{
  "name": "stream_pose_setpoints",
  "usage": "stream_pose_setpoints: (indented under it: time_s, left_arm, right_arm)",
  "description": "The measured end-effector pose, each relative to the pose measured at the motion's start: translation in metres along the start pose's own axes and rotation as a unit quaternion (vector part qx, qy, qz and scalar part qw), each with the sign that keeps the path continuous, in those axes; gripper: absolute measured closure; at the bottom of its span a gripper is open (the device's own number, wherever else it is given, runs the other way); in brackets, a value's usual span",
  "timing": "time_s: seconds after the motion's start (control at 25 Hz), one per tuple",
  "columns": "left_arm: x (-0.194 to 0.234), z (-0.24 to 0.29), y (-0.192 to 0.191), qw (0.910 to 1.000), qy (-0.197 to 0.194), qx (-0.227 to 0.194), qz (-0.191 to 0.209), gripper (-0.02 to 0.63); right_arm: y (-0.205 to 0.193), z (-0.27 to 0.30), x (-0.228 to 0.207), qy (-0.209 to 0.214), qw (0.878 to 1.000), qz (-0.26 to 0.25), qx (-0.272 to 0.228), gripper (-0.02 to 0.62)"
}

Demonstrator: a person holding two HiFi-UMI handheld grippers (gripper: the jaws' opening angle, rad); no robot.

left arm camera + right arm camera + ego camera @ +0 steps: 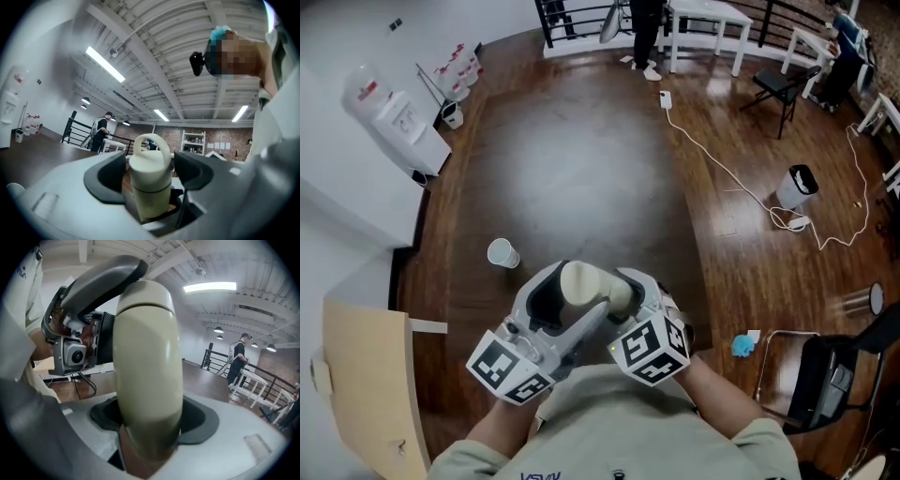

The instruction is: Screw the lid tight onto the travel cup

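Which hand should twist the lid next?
Left. The left hand-held gripper stands open on either side of the lid, ready to close on it. The right hand-held gripper already clamps the travel cup by its body, so it probably steadies.

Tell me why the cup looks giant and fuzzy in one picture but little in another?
Right gripper view: the travel cup sits very near the wide lens, so it bulges and its lower end blurs. Left gripper view: it's farther, smaller, sharper; ceiling beams curve. Head view: sharp, sheen on the floor.
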State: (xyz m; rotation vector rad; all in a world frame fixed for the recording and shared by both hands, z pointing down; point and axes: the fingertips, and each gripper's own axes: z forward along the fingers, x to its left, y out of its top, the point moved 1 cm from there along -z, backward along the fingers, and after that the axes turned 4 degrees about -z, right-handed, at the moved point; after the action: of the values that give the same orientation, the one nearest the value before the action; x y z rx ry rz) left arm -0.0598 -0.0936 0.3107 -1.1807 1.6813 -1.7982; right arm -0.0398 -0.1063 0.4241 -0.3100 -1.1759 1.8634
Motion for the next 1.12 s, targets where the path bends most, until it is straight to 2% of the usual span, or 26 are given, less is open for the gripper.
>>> stream_pose_setpoints:
  time_s: [0.16,0.36,0.48,0.6,0.68,0.8,0.92,1.04,1.12]
  left_arm:
    - [0.002,-0.001,0.002,0.9999,-0.005,-0.002,-0.009,0.321]
    - [-0.002,-0.001,0.006,0.9990,-0.043,0.004,-0.009,0.313]
    - [-0.010,-0.004,0.011,0.9954,-0.095,0.012,-0.006,0.310]
    - [-0.024,-0.008,0.013,0.9849,-0.170,0.030,0.004,0.310]
    - [-0.036,-0.012,0.013,0.9718,-0.231,0.048,0.004,0.310]
    - [-0.061,-0.018,0.016,0.9406,-0.328,0.082,-0.027,0.310]
    - [-0.080,-0.021,0.018,0.9003,-0.417,0.113,-0.053,0.310]
    - [-0.094,-0.022,0.021,0.8530,-0.498,0.131,-0.088,0.310]
    - [-0.098,-0.022,0.026,0.8255,-0.538,0.129,-0.115,0.311]
  right_arm:
    - [0.001,-0.001,0.003,0.010,1.000,-0.006,0.002,0.285]
    - [0.004,-0.008,0.006,0.047,0.999,-0.009,0.002,0.287]
    - [0.008,-0.017,0.017,0.112,0.994,-0.011,0.001,0.287]
    - [0.008,-0.032,0.035,0.222,0.975,-0.008,0.002,0.287]
    - [0.008,-0.046,0.050,0.308,0.952,-0.005,0.003,0.287]
    - [0.010,-0.071,0.074,0.435,0.900,-0.002,-0.008,0.287]
    - [0.013,-0.098,0.094,0.550,0.835,0.010,-0.031,0.288]
    - [0.020,-0.122,0.110,0.640,0.766,0.019,-0.054,0.288]
    - [0.027,-0.132,0.115,0.673,0.736,0.022,-0.069,0.288]
